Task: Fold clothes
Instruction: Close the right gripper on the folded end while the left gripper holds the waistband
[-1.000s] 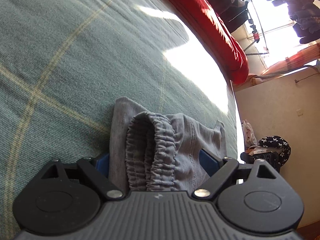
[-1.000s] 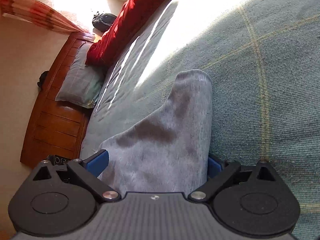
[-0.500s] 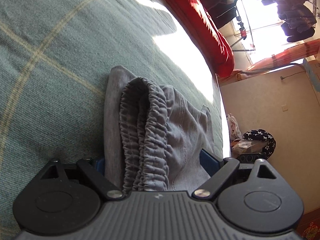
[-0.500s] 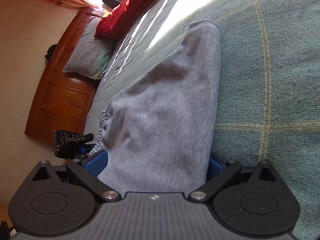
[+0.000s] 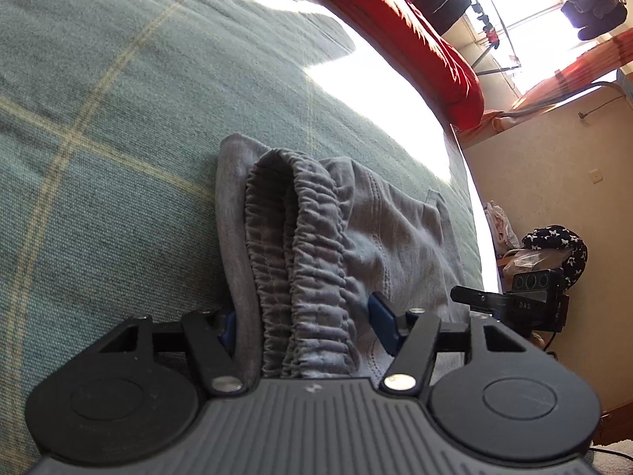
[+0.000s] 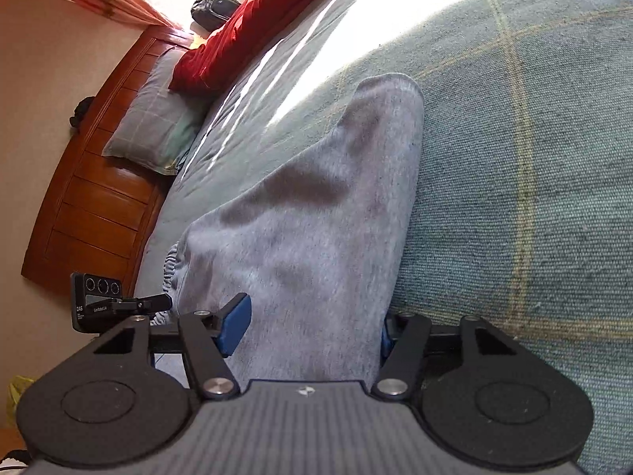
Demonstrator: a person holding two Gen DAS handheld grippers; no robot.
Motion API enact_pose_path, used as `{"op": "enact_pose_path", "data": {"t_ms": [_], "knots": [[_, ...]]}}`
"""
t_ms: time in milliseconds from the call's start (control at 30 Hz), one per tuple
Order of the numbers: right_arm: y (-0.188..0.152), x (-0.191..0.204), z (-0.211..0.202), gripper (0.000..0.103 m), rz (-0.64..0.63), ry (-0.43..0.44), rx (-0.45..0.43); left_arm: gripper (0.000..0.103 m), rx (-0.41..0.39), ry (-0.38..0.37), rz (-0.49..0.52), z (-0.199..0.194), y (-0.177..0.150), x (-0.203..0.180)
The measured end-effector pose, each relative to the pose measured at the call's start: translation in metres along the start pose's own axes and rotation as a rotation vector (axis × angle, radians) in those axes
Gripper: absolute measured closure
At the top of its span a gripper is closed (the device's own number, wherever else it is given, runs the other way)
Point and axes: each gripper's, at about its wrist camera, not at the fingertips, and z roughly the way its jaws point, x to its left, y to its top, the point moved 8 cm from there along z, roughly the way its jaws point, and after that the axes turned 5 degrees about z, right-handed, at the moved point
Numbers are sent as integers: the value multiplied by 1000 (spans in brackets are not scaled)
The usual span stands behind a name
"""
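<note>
Grey jogging trousers [image 5: 395,229] lie folded on a green checked bedcover [image 5: 99,118]. Their gathered elastic waistband [image 5: 300,217] runs between the fingers of my left gripper [image 5: 304,316], whose jaws are closing around it; the blue pads [image 5: 381,316] sit at the bunch's sides without squeezing it. In the right wrist view the smooth grey fabric [image 6: 336,198] fills the gap of my right gripper [image 6: 310,328], whose jaws are also closing, one blue pad [image 6: 235,324] at the cloth's edge. Each gripper shows in the other's view, beside the trousers [image 5: 530,301] [image 6: 103,297].
A red duvet [image 5: 395,12] lies along the far side of the bed. A grey-green pillow [image 6: 154,126] rests against the wooden headboard [image 6: 91,198]. A dark star-patterned bag [image 5: 554,241] sits on the floor by the wall. Clothes hang at the bright window [image 5: 585,4].
Both pairs of jaws have narrowed around the grey fabric since half a second ago. Each gripper has rolled slightly; the trousers still lie in the same place.
</note>
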Motion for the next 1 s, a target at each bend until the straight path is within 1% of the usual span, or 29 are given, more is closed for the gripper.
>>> {"op": "enact_pose_path", "data": {"t_ms": [33, 133, 267, 333, 367, 467, 600, 800, 1000], "knots": [[-1, -1, 0, 60, -12, -28, -8, 50, -4, 13, 2, -1, -1, 0], [-2, -3, -3, 72, -5, -48, -32, 53, -20, 62, 26, -5, -4, -4], [-6, 5, -7, 78, -65, -70, -61, 57, -38, 138, 69, -13, -8, -12], [-6, 12, -10, 87, -104, -89, -68, 60, -50, 157, 87, -17, -9, -18], [-6, 16, -11, 88, -128, -104, -68, 63, -57, 163, 97, -19, -10, -22], [-4, 28, -13, 90, -201, -158, -69, 69, -79, 164, 113, -28, -11, -30], [-1, 46, -17, 91, -286, -208, -68, 73, -110, 174, 142, -36, -11, -44], [10, 82, -19, 91, -391, -225, -68, 74, -163, 174, 178, -59, -19, -59], [19, 136, 6, 91, -521, -244, -44, 75, -259, 229, 204, -93, -27, -65]]}}
